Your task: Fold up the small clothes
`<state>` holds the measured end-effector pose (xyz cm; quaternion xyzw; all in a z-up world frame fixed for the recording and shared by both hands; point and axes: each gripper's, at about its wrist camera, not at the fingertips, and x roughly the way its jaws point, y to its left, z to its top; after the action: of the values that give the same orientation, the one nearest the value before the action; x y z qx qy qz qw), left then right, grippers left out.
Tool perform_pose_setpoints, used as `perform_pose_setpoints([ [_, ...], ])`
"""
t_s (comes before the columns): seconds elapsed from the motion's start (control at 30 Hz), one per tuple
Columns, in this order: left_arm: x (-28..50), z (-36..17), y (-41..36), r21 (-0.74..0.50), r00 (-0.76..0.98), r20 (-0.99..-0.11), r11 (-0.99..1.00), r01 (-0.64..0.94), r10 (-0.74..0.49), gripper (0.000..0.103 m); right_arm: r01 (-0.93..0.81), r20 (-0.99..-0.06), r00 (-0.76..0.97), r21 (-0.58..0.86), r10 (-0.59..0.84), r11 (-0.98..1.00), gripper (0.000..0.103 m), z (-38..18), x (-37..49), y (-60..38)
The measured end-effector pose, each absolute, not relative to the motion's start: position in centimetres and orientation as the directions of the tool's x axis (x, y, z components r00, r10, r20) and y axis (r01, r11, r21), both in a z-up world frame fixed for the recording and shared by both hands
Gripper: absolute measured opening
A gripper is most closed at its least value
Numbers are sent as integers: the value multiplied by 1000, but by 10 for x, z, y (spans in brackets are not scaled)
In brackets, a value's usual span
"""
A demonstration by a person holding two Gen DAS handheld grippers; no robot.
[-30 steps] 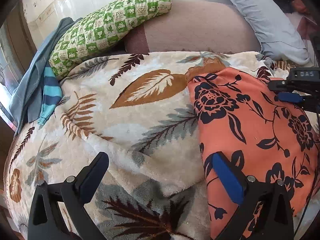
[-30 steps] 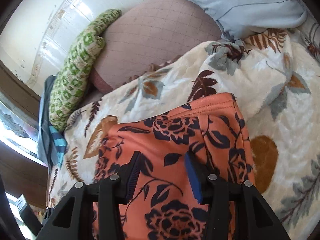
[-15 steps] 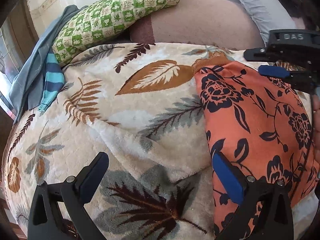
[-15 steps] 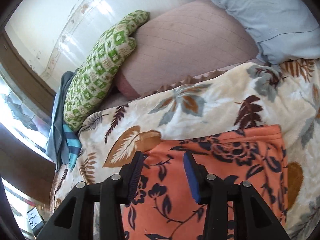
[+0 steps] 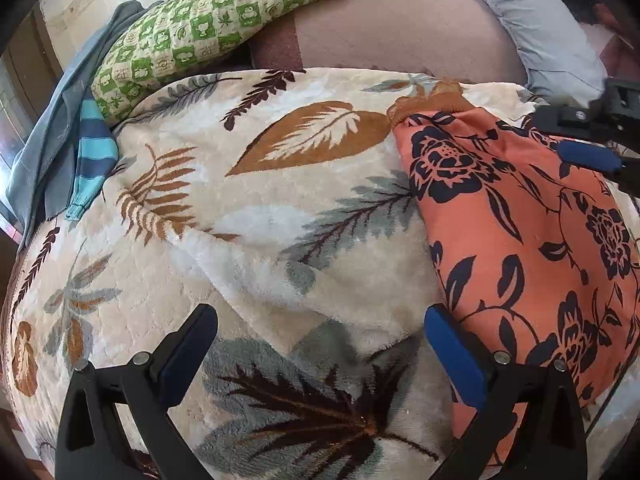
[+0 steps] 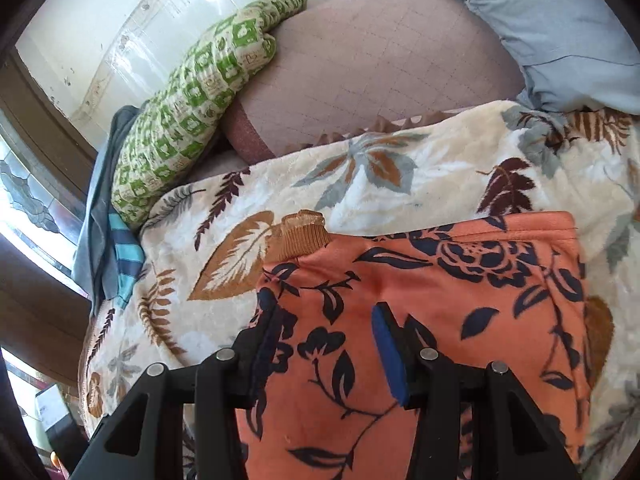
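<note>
An orange garment with dark blue flowers (image 5: pixel 532 240) lies flat on a leaf-patterned blanket (image 5: pixel 280 184), a tan ribbed band (image 6: pixel 304 236) showing at its far left corner. My left gripper (image 5: pixel 320 316) hangs open and wide above the blanket, its right finger beside the garment's left edge. My right gripper (image 6: pixel 326 320) hovers over the garment (image 6: pixel 440 292). Its jaws are opening and no cloth is pinched between them. From the left wrist view the right gripper (image 5: pixel 588 156) shows over the garment's far right part.
A green checked pillow (image 5: pixel 216 20), a mauve cushion (image 5: pixel 400 28) and a pale blue pillow (image 6: pixel 552 20) line the far side. Grey and blue-striped clothes (image 5: pixel 88 148) are heaped at the blanket's left edge. A window and a wooden frame (image 6: pixel 36 208) stand on the left.
My right gripper has drawn back and up over the garment, so more orange cloth shows ahead of it, and its jaws stand slightly wider. The left gripper has barely moved.
</note>
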<state>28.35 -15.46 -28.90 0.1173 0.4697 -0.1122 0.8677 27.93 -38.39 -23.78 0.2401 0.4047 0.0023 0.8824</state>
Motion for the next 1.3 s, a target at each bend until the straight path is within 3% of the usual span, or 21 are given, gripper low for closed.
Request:
perform_pose_setpoints([
  [0.2,273,-282,-167,125,575,-813,937,326,-91,103,291,-759,620,457,198,841,51,-238,214,-417],
  [0.37,267,-266,-157,57,607,-781,951,303,-146,103,320,-779,578,490,242,811,51,-263,165,-431],
  [0.47,264,-278,-170,115,609,-784,938,327,-116,103,328,-810,527,475,259,816,51,-292,163,-438],
  [0.57,264,-290,-181,214,639,-768,925,315,-40,103,294,-800,532,483,278,825,50,-287,169,-441],
  [0.73,275,-271,-167,80,647,-746,944,321,-157,103,264,-729,632,520,262,813,51,-256,164,-461],
  [0.8,284,-268,-163,-4,628,-749,948,318,-214,103,286,-718,660,511,220,811,57,-249,163,-473],
  [0.87,291,-270,-162,-109,581,-754,931,349,-306,103,328,-714,674,521,191,788,66,-251,163,-487],
  [1.07,293,-272,-175,-287,485,-733,863,417,-478,103,365,-735,653,517,183,774,67,-268,176,-502],
  [1.3,284,-273,-196,-121,525,-764,882,456,-376,103,358,-742,646,499,176,789,67,-274,180,-502],
])
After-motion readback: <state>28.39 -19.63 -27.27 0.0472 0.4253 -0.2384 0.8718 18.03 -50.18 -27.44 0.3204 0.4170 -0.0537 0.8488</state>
